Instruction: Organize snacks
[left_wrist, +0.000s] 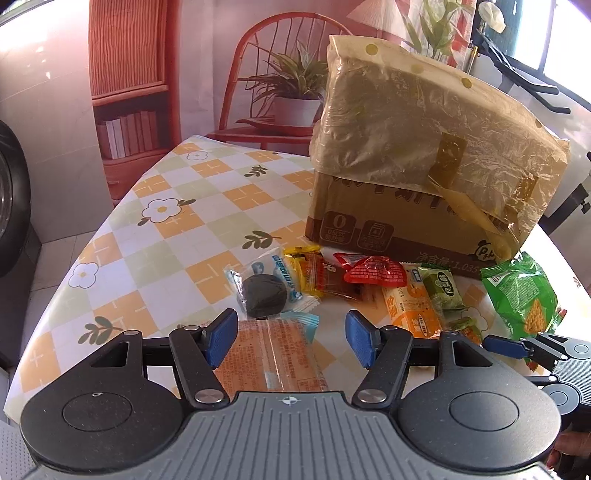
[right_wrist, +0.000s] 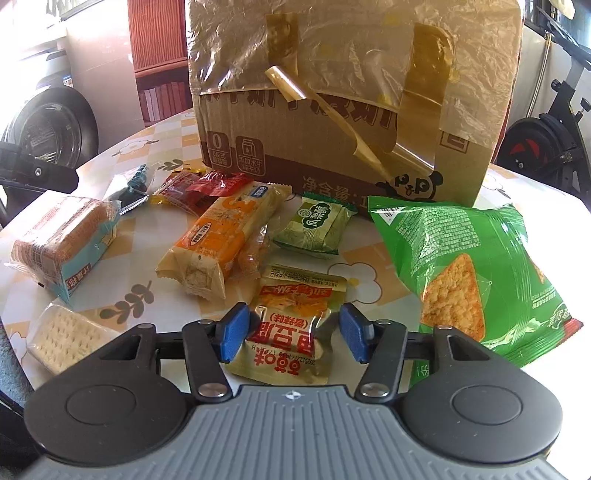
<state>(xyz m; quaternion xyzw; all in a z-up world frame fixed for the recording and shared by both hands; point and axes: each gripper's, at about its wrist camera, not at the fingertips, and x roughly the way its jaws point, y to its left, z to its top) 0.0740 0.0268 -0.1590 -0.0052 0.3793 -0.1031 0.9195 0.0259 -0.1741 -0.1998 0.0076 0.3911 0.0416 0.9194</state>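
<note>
Several snack packs lie on the checked tablecloth in front of a cardboard box (left_wrist: 406, 206). My left gripper (left_wrist: 291, 341) is open, its blue pads either side of an orange cake pack (left_wrist: 273, 354) with a teal end; that pack also shows in the right wrist view (right_wrist: 62, 243). My right gripper (right_wrist: 293, 338) is open around a yellow and red sachet (right_wrist: 291, 332) lying on the table, pads apart from it. A green chips bag (right_wrist: 472, 273) lies to the right, and also shows in the left wrist view (left_wrist: 524, 295).
The box (right_wrist: 332, 110) has plastic film and tape on top. Also on the table: a dark round cookie pack (left_wrist: 264, 291), red wrappers (left_wrist: 373, 273), an orange bar pack (right_wrist: 221, 240), a small green pack (right_wrist: 317, 229), a cracker pack (right_wrist: 66, 338).
</note>
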